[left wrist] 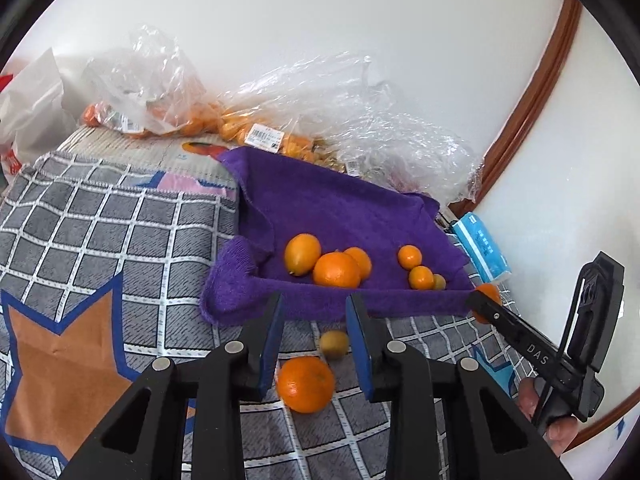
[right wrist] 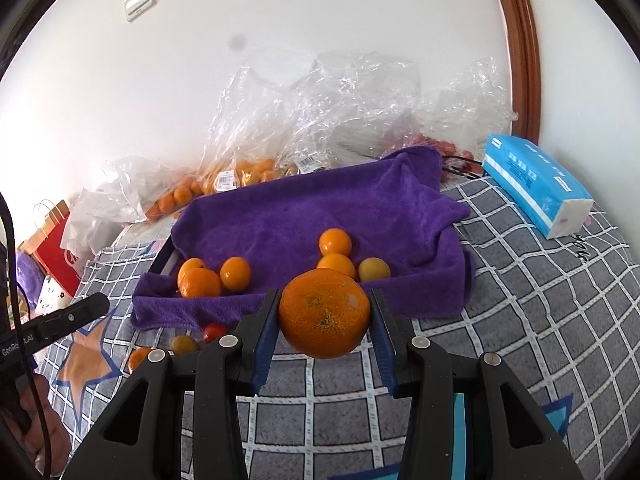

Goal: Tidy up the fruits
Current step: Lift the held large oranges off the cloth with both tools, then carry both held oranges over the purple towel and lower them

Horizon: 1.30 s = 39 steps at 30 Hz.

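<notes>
The right claw is clamped on a large orange above the purple towel's near edge; the left claw, fingers drawn together, grips nothing above a loose orange on the checked cloth.

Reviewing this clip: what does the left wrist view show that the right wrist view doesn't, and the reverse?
Only the left wrist view: the left gripper with nothing between its pads, over a loose orange and a small greenish fruit on the checked blanket.
Only the right wrist view: the right gripper shut on a large orange, a wall switch, a small red fruit.
Both: the purple towel holding oranges, plastic bags, the blue tissue pack.
</notes>
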Tool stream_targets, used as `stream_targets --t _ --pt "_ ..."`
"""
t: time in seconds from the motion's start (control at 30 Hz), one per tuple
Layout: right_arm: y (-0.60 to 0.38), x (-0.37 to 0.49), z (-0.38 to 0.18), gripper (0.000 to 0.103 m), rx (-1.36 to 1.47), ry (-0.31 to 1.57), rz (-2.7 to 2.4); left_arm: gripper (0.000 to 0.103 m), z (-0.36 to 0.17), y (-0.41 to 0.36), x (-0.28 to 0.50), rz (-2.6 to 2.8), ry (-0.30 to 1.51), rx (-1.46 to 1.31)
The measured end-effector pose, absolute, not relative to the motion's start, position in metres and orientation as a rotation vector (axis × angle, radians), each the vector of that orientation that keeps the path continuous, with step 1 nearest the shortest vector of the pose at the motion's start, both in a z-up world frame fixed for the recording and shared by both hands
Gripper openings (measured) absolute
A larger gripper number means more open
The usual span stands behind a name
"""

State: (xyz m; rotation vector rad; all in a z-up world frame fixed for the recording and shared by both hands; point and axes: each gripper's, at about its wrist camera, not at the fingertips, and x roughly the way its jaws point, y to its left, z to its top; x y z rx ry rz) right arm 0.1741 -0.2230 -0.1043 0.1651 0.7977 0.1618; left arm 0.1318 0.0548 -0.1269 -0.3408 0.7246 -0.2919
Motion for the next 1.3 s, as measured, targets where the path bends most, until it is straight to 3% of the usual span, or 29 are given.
stream_targets --t 0.57,0.6,0.67,0.87,1.03,1.3 --pt "-0.212 0.179 -0.105 0.043 0.139 0.779 0.201 0.029 -0.150 0.051 0.135 -0.346 0.842 -0.335" --pt "-0.213 0.178 -0.105 0.043 0.139 0.778 0.202 0.030 -0.155 0.048 0.135 -0.353 0.858 -0.331" --pt "-0.214 0.178 -0.107 0.043 0.140 0.780 0.197 0.041 -0.163 0.041 0.132 -0.361 0.881 -0.309" --pt "-0.220 0.169 -0.116 0.043 0.147 0.798 0.193 0.047 -0.175 0.023 0.128 -0.313 0.881 -0.215" --pt "-0.222 0.163 -0.118 0.043 0.143 0.800 0.196 0.038 -0.174 0.015 0.129 -0.260 0.869 -0.145" --pt "-0.221 0.167 -0.110 0.043 0.121 0.792 0.198 0.038 -0.144 0.028 0.131 -0.257 0.839 -0.226"
